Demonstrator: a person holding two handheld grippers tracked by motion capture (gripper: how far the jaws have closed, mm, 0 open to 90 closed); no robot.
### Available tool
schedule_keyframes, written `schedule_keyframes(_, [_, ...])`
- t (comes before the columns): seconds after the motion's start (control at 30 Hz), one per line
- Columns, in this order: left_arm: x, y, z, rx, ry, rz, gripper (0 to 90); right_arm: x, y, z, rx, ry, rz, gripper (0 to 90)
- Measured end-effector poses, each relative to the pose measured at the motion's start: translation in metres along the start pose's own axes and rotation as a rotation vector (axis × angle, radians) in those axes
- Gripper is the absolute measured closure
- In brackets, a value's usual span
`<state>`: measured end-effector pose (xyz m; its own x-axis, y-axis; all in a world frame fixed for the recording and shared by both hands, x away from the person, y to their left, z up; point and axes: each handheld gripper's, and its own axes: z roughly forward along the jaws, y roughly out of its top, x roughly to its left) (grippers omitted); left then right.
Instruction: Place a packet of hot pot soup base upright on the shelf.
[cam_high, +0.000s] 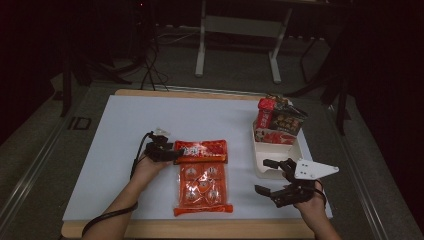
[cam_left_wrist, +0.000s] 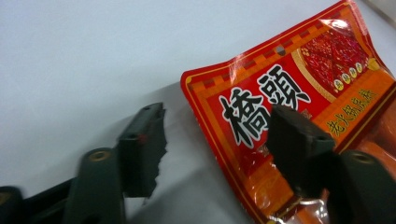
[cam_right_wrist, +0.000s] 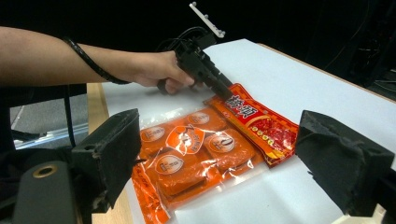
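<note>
While the left gripper (cam_high: 172, 154) sits at the red packet's (cam_high: 202, 151) left end, centre of the high view, its jaws stand released, one over the printed face, one on the bare white surface (cam_high: 125, 130), nothing pinched. That red packet lies across the top of the big orange pouch (cam_high: 202, 186), centre-low in frame. Over at lower right, the right gripper (cam_high: 267, 176) hangs with jaws wide apart and empty, just beside the cream tray (cam_high: 260, 165) of snack packs (cam_high: 279, 120).
</note>
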<state>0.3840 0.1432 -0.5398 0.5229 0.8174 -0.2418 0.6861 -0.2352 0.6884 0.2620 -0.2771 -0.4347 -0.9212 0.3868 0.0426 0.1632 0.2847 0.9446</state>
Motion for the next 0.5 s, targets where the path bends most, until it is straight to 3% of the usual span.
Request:
schedule_keyframes(0.13, [-0.004, 0.001, 0.002, -0.001, 0.0, 0.0, 48.0, 0.0, 0.0, -0.001, 0.0, 0.002, 0.005, 14.3])
schedule_keyframes(0.2, [-0.007, 0.001, 0.003, 0.004, 0.015, 0.018, 55.0, 0.0, 0.0, -0.001, -0.001, 0.002, 0.003, 14.3])
schedule_keyframes(0.23, [-0.008, 0.001, 0.003, 0.014, -0.004, 0.031, 55.0, 0.0, 0.0, -0.001, -0.001, 0.003, 0.003, 14.3])
schedule_keyframes(0.33, [-0.012, 0.003, 0.004, 0.022, -0.003, 0.047, 62.9, 0.0, 0.0, 0.0, -0.001, 0.004, 0.003, 14.3])
schedule_keyframes(0.5, [-0.022, 0.006, 0.007, 0.059, 0.03, 0.085, 69.0, 0.0, 0.0, 0.0, 0.001, 0.003, 0.001, 14.4])
